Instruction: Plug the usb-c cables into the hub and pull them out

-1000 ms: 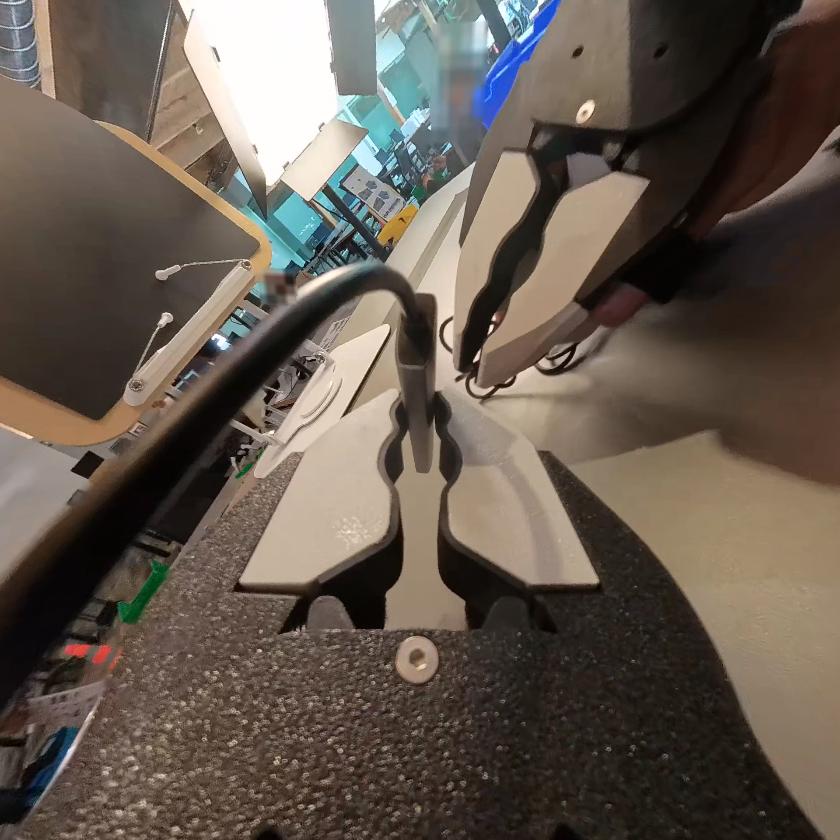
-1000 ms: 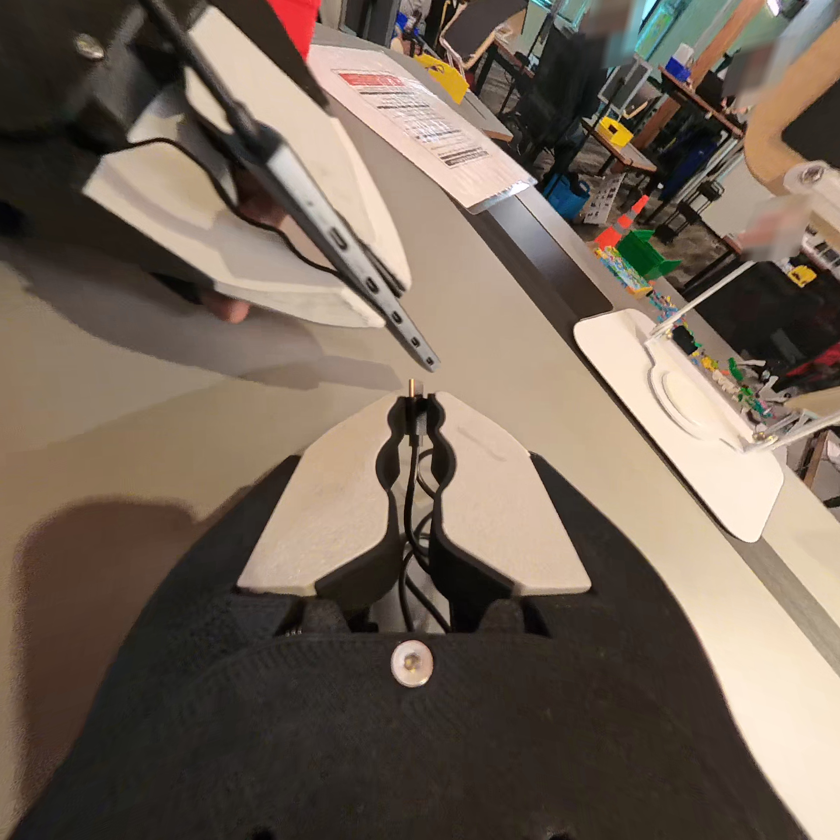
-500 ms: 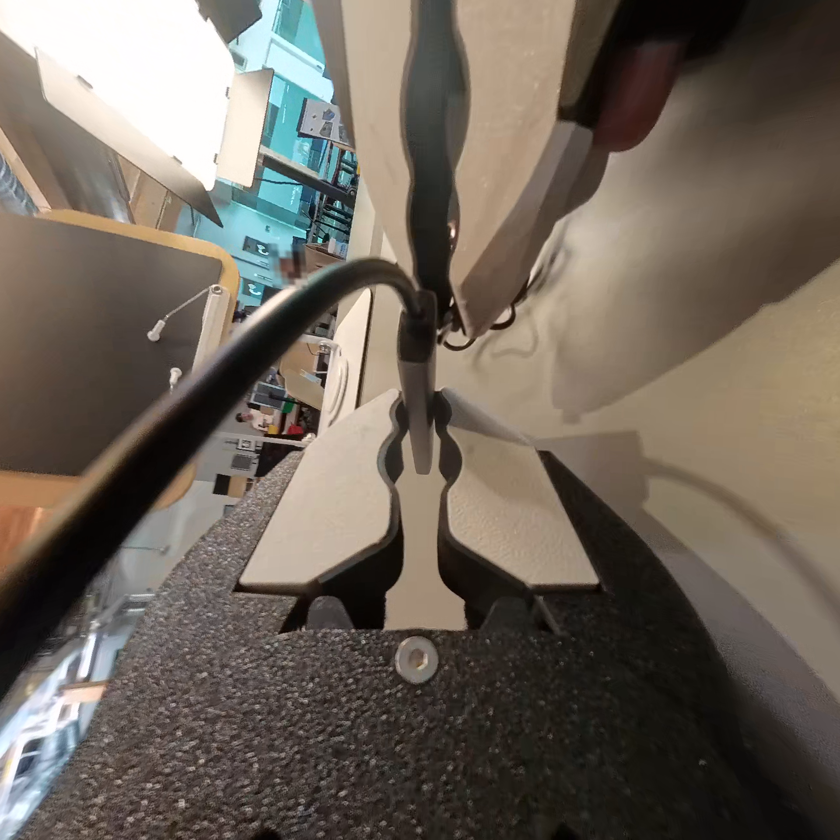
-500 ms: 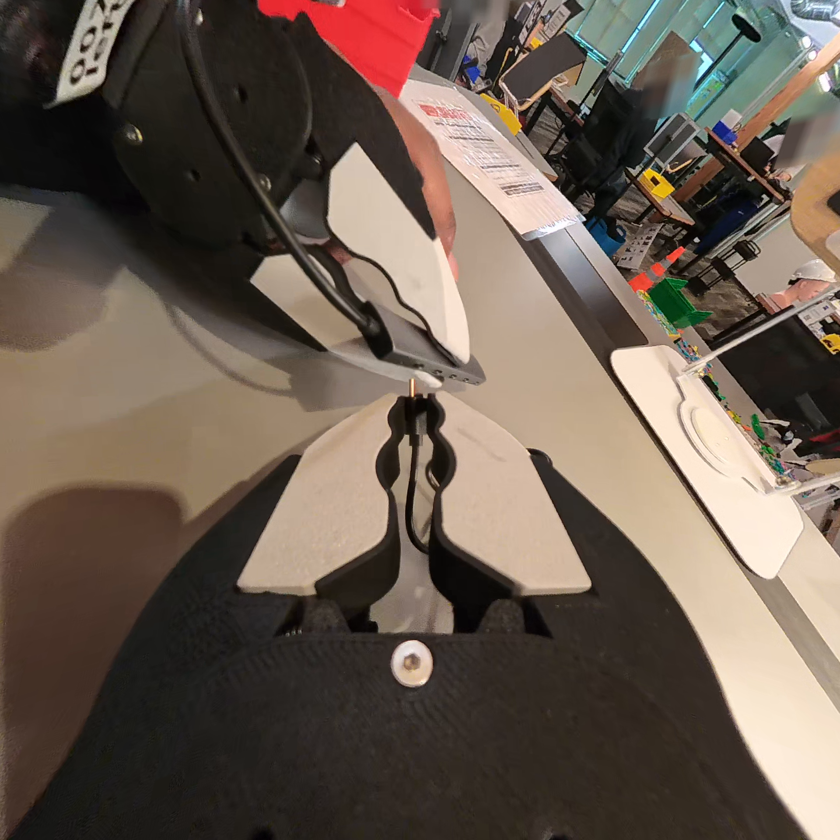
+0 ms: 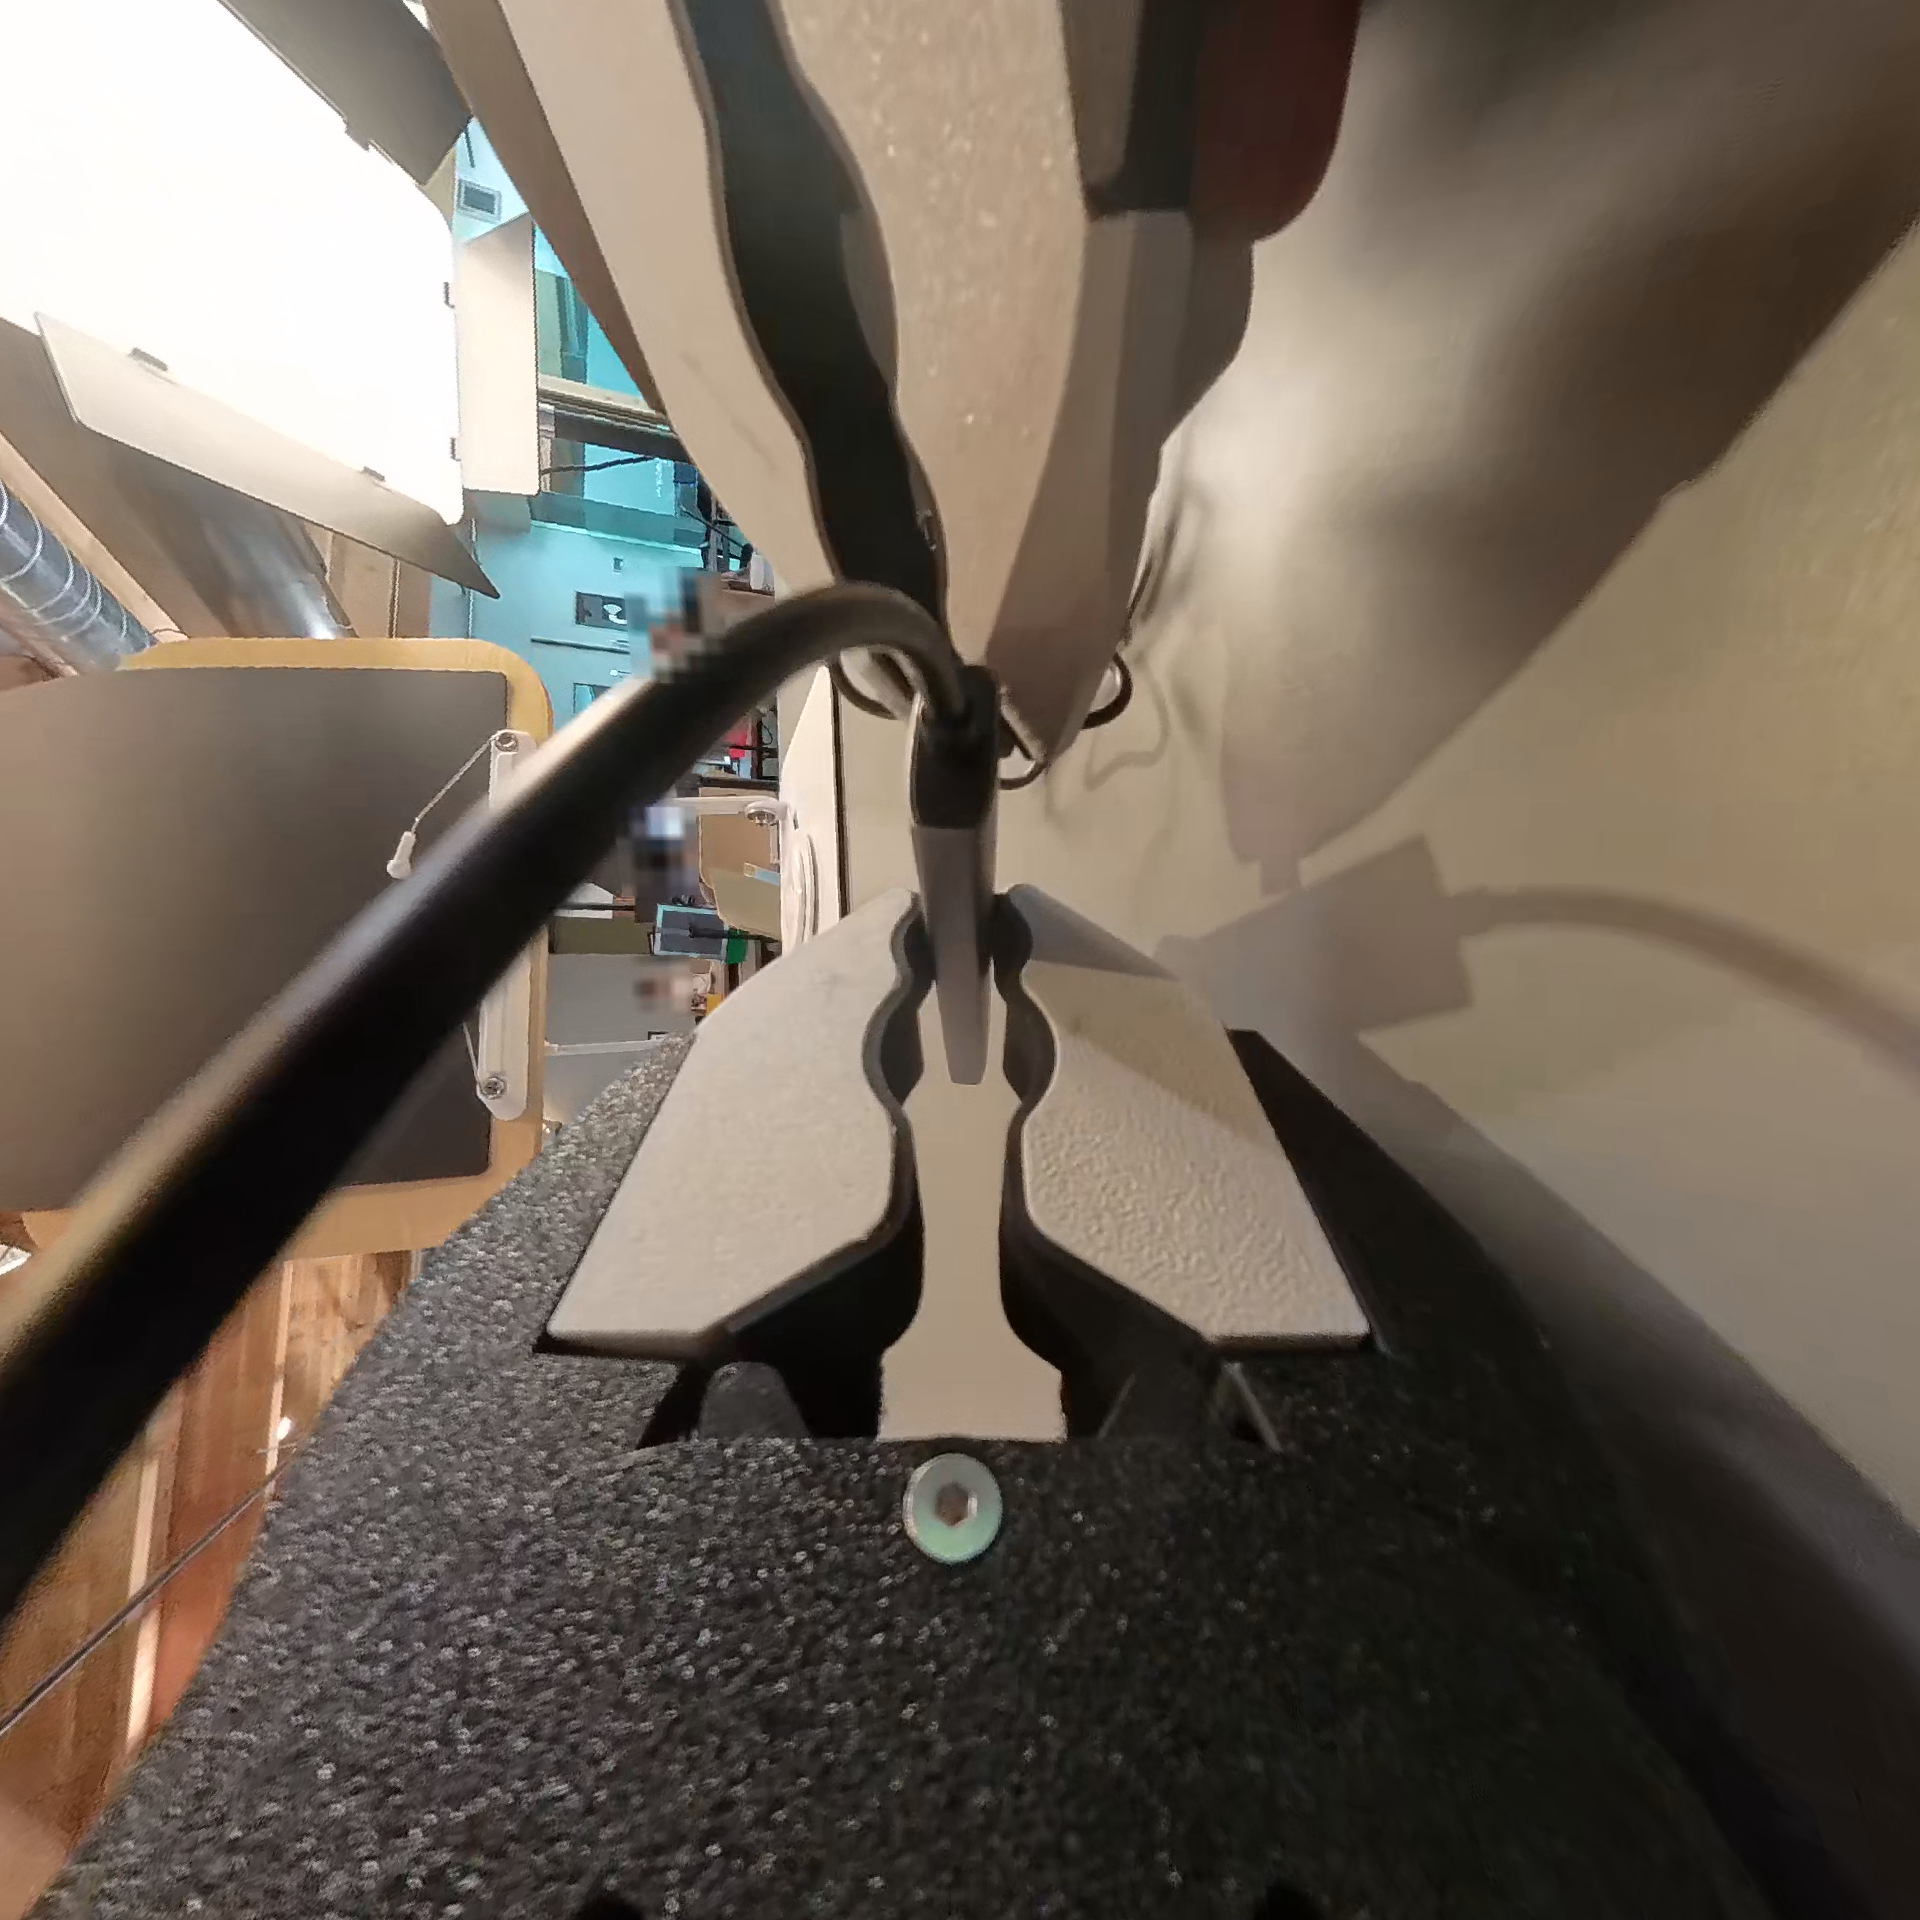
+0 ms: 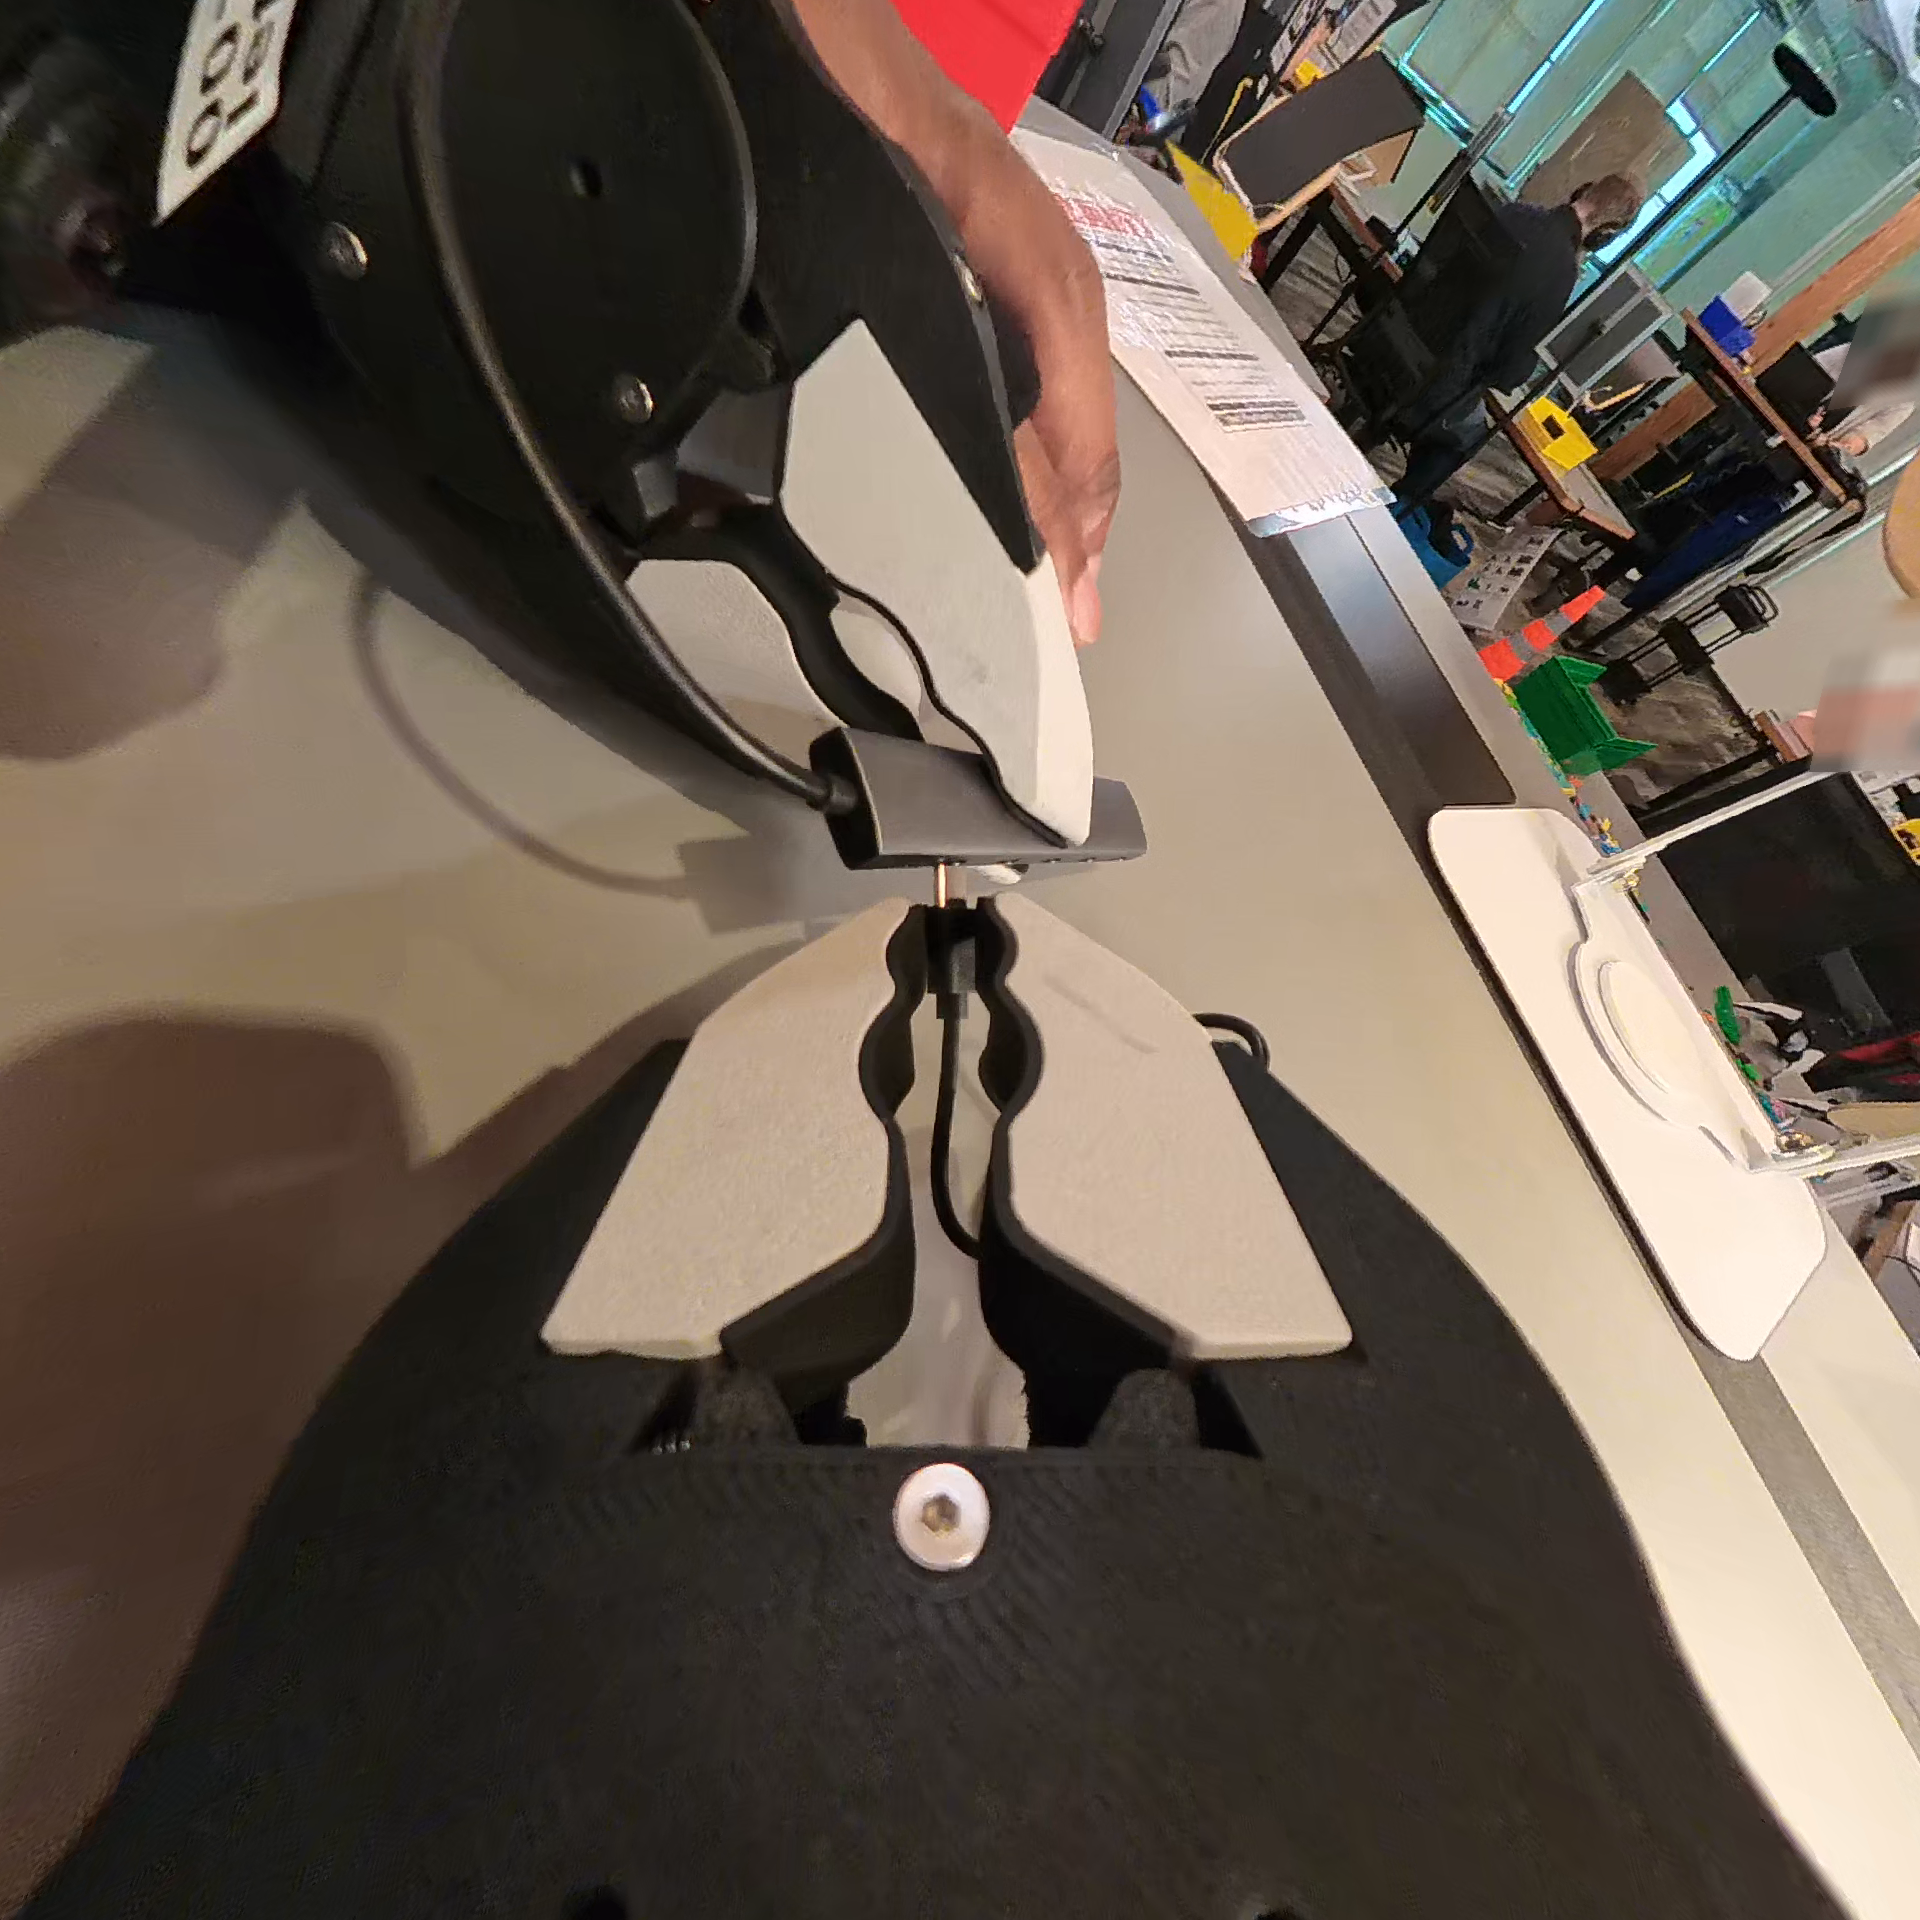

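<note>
My left gripper [image 5: 961,914] is shut on the thin grey hub [image 5: 958,966], seen edge-on, with its thick black cable [image 5: 416,966] arcing off to the left. In the right wrist view the left gripper [image 6: 1029,847] holds the hub [image 6: 935,805] level just above my right gripper [image 6: 948,909]. My right gripper is shut on a black usb-c plug [image 6: 956,961], and its thin cable [image 6: 940,1143] runs back between the fingers. The plug's metal tip [image 6: 940,888] meets the hub's lower edge; how far in it sits is hidden. In the left wrist view the right gripper [image 5: 977,675] hangs close above.
Both grippers are over a grey table [image 6: 1247,727]. A laminated paper sheet [image 6: 1226,384] lies at the far edge and a white tray [image 6: 1621,1091] at the right edge. A person's hand [image 6: 1049,343] grips the left gripper. A wood-rimmed black board [image 5: 260,904] stands to the left. The grippers are tip to tip, or close to it.
The two grippers have closed in on each other. The hub has turned level with its port edge facing the plug, and the plug's tip has come up to that edge.
</note>
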### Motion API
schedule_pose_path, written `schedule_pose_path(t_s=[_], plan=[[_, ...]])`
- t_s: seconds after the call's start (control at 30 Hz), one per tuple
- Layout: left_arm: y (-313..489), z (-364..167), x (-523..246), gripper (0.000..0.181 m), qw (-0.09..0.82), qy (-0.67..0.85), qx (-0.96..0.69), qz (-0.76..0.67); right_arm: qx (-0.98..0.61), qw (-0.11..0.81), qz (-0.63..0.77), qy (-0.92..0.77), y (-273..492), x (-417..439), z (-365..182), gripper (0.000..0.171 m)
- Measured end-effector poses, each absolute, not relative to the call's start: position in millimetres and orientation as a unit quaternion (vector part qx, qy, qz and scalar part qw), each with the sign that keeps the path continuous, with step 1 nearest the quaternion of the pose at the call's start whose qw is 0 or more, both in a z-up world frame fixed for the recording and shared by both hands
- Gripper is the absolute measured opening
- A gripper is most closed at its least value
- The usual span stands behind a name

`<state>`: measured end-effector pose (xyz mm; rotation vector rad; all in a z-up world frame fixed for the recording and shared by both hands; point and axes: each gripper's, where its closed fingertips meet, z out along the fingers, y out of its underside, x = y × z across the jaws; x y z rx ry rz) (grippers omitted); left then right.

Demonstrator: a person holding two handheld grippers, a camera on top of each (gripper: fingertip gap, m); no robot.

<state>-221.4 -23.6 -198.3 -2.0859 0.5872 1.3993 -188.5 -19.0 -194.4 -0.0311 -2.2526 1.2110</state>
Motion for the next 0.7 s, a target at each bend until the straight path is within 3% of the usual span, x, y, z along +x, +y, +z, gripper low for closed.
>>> schedule_pose_path(t_s=[0.4, 0.7], plan=[[-19, -207, -217, 0.013, 0.249, 0.242, -0.787, 0.511, 0.045, 0.334, 0.405, -0.85, -20, -183, -201, 0.008], [-17, -209, -225, 0.011, 0.191, 0.214, -0.799, 0.528, -0.001, 0.334, 0.396, -0.855, -22, -189, -201, 0.008]])
